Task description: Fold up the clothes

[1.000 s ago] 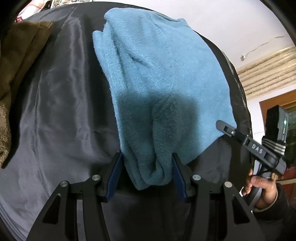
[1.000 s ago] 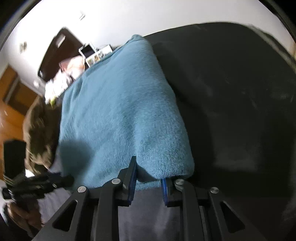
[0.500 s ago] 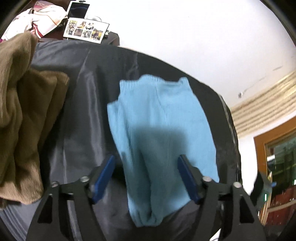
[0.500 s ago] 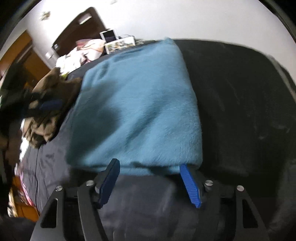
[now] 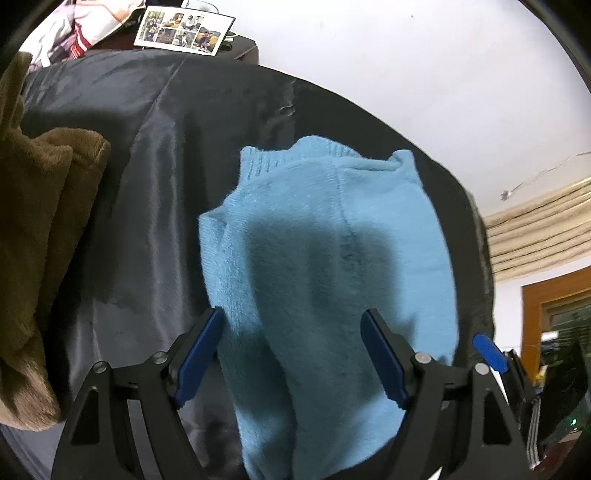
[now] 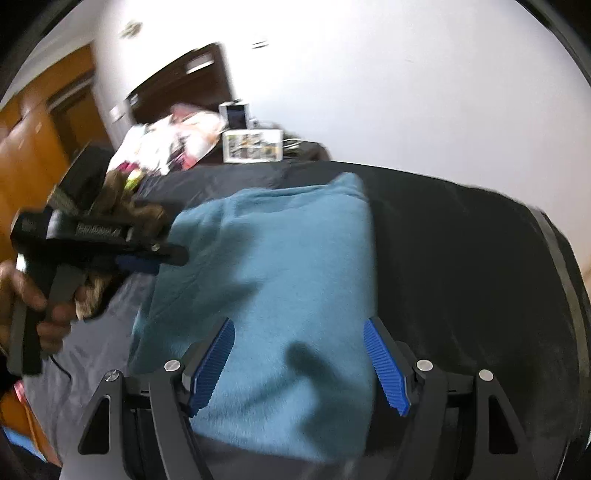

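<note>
Both grippers have let go of the blue sweater point(image 5: 325, 266) since a second ago and lifted clear. Brown garment point(image 5: 40, 236) heaped well left of sweater on dark cloth point(image 5: 147, 184). Left gripper point(image 5: 291, 354) jaws wide, hovering over sweater's near edge, gripping nothing. Sweater folded, flat on cloth. Right gripper point(image 6: 299, 365) jaws opening, pads point(image 6: 386, 369) clear of sweater below. Photo collage point(image 5: 183, 30) beyond sweater, by wall
</note>
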A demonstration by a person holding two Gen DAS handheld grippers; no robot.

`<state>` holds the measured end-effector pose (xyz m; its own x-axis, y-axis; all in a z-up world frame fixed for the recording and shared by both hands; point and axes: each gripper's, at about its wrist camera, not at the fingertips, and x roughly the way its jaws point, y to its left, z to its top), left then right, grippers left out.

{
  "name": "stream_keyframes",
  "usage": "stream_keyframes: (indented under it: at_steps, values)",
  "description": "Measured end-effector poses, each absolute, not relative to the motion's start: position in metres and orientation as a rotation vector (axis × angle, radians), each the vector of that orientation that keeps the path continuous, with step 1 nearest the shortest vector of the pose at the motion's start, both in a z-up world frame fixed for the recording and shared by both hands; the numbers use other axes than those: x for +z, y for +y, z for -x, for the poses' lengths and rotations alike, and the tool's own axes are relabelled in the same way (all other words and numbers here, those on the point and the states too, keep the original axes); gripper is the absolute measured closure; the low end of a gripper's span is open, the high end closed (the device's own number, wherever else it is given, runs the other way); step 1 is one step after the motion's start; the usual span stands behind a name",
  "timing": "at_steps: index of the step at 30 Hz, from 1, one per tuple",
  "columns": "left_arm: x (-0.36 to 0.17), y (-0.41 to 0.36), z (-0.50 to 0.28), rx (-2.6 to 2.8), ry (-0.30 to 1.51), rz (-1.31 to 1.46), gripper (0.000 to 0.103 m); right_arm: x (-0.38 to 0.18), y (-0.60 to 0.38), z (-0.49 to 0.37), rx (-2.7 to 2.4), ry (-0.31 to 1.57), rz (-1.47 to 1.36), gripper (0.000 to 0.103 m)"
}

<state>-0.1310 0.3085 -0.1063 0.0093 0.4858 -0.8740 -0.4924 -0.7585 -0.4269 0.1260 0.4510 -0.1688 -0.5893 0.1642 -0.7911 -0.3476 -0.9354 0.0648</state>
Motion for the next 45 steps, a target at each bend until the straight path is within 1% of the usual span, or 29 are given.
stream_keyframes:
  at_steps: [2, 4, 5, 8, 13, 20, 23, 25, 28, 32, 35, 42, 45]
  values:
    - [-0.111, 0.31, 0.131, 1.827, 0.027, 1.619, 0.022, -0.184, 0.442, -0.119, 2.551, 0.218, 1.311, 0.029]
    - [-0.12, 0.31, 0.131, 1.816, 0.026, 1.649, 0.022, -0.2, 0.432, -0.123, 2.514, 0.078, 1.37, 0.028]
    - [-0.125, 0.308, 0.131, 1.807, 0.015, 1.665, 0.022, -0.206, 0.43, -0.127, 2.502, 0.054, 1.384, 0.027]
    - [-0.136, 0.302, 0.131, 1.784, -0.043, 1.691, 0.018, -0.221, 0.428, -0.14, 2.48, 0.06, 1.4, 0.026]
    - [-0.135, 0.302, 0.131, 1.807, 0.0, 1.666, 0.012, -0.229, 0.425, -0.146, 2.47, 0.062, 1.408, 0.026]
    - [-0.135, 0.3, 0.136, 1.791, -0.053, 1.668, 0.011, -0.23, 0.427, -0.147, 2.492, 0.095, 1.408, 0.024]
    - [-0.135, 0.299, 0.139, 1.778, -0.075, 1.664, 0.011, -0.224, 0.432, -0.145, 2.518, 0.179, 1.464, 0.017]
    - [-0.135, 0.298, 0.141, 1.771, -0.09, 1.659, 0.011, -0.214, 0.441, -0.148, 2.551, 0.286, 1.455, 0.016]
    - [-0.135, 0.297, 0.144, 1.762, -0.115, 1.652, 0.01, -0.192, 0.462, -0.155, 2.596, 0.466, 1.347, 0.016]
    - [-0.136, 0.297, 0.146, 1.74, -0.145, 1.65, 0.006, -0.179, 0.504, -0.151, 2.597, 0.691, 1.236, 0.016]
    - [-0.136, 0.297, 0.147, 1.728, -0.156, 1.643, 0.004, -0.182, 0.525, -0.139, 2.591, 0.754, 1.234, 0.016]
    - [-0.135, 0.3, 0.146, 1.709, -0.131, 1.623, 0.003, -0.207, 0.56, -0.1, 2.58, 0.909, 1.308, 0.016]
    - [-0.134, 0.3, 0.146, 1.704, -0.13, 1.619, 0.003, -0.219, 0.563, -0.087, 2.574, 0.945, 1.355, 0.016]
